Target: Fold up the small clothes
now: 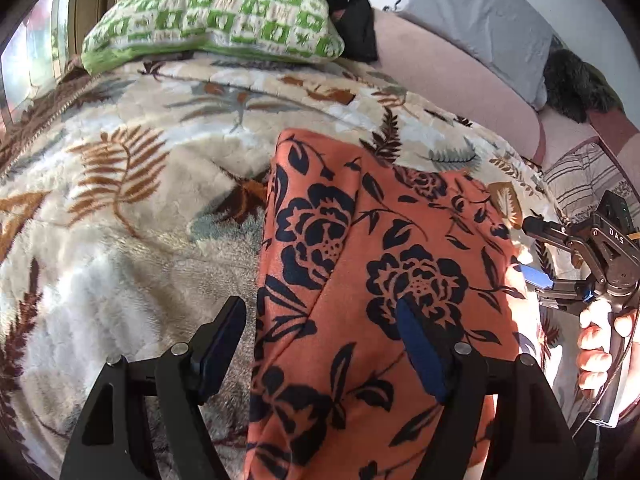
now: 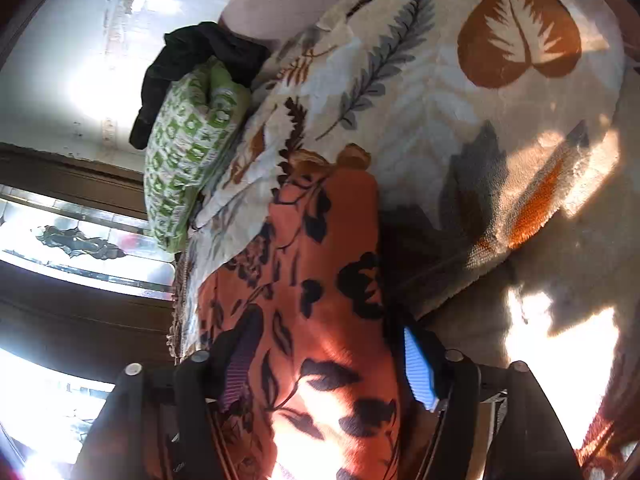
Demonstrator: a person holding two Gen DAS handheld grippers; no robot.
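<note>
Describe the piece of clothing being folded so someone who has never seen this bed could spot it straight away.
Start at the bed's plush cream blanket printed with brown and grey leaves. Below the green-and-white checked pillow, an orange garment lies flat on it, one layer already folded over another. It is the only smooth orange fabric there, covered in dark navy roses and leaves.

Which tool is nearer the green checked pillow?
Left, by a judgement. The left tool stands open over the orange floral garment's left part, the pillow ahead across the blanket. The right tool sits at the garment's far right edge.
</note>
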